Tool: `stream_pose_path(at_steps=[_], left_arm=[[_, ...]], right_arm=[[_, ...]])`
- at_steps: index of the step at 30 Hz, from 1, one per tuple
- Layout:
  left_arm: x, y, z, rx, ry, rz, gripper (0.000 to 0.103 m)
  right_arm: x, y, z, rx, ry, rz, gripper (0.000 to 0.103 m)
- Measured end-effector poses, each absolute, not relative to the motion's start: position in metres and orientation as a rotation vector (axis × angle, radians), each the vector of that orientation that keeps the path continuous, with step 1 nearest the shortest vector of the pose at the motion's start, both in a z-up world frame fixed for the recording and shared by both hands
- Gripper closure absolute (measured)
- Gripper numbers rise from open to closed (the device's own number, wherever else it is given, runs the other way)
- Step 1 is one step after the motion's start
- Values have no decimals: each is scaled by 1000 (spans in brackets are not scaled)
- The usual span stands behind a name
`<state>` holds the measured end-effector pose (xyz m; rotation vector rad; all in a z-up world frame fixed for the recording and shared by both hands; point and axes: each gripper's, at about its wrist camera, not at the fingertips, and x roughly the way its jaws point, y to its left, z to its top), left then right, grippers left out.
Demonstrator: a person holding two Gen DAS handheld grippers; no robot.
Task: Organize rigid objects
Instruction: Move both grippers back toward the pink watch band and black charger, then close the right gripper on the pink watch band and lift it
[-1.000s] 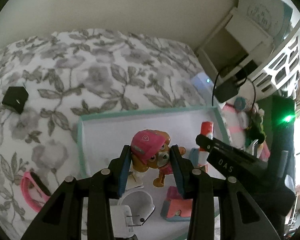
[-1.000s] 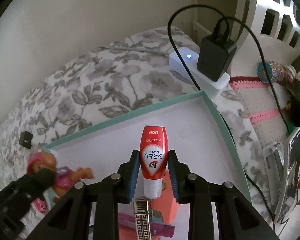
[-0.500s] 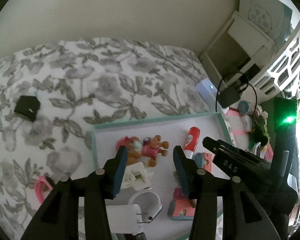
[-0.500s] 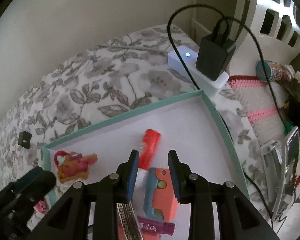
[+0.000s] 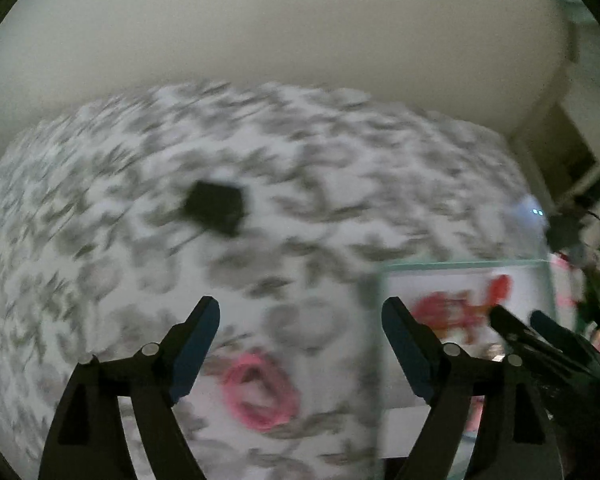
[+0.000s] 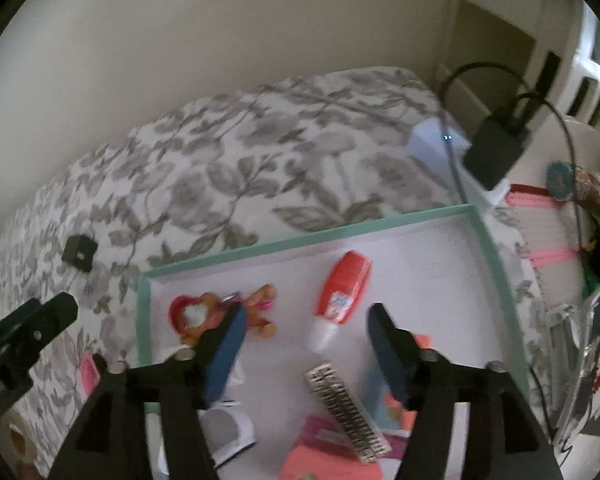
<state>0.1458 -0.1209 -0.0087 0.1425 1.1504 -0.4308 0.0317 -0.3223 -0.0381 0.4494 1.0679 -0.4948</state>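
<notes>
My left gripper point(image 5: 300, 316) has its jaws spreading apart with nothing between them but the floral bedspread point(image 5: 148, 264); that view is heavily smeared; just below the gap between its fingers lies a pink looped thing point(image 5: 264, 392) I cannot identify, and farther ahead, up and to the left of the tips, sits a small black block point(image 5: 216, 206); off to the right of this gripper I see the corner of the teal-rimmed tray point(image 5: 460, 266) with only red and orange blurs inside it.

My right gripper point(image 6: 304, 320) is likewise opening, its blue pads clear of everything; it hangs over the tray point(image 6: 308, 238); the red tube with a white cap point(image 6: 340, 296) lies flat on the tray floor just ahead of the gap, tilted, cap end nearest the fingers; the pink-hatted toy pup figure point(image 6: 220, 312) lies on its side at the left fingertip, partly hidden behind it; a ridged metal comb-like piece point(image 6: 346, 412) lies between the fingers lower down, atop pink and coral items I cannot make out; a white strip with a black charger point(image 6: 496, 148) plugged in sits beyond the tray's far right corner.
</notes>
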Motion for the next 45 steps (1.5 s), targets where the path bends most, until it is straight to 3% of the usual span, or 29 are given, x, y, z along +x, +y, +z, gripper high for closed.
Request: stream_pose_path(at_steps=[5, 16, 19, 36, 45], left_arm=[[165, -59, -22, 65, 1194, -292, 19], [178, 50, -19, 23, 1181, -63, 14], [179, 68, -25, 23, 1198, -30, 6], [180, 65, -54, 5, 1302, -69, 6], [184, 56, -67, -16, 1346, -107, 6]], right_arm=[[44, -295, -36, 411, 1063, -437, 19], [82, -198, -29, 291, 1060, -204, 18], [89, -176, -36, 272, 1083, -157, 18], [101, -114, -98, 87, 1254, -88, 18], [102, -106, -104, 54, 1266, -62, 21]])
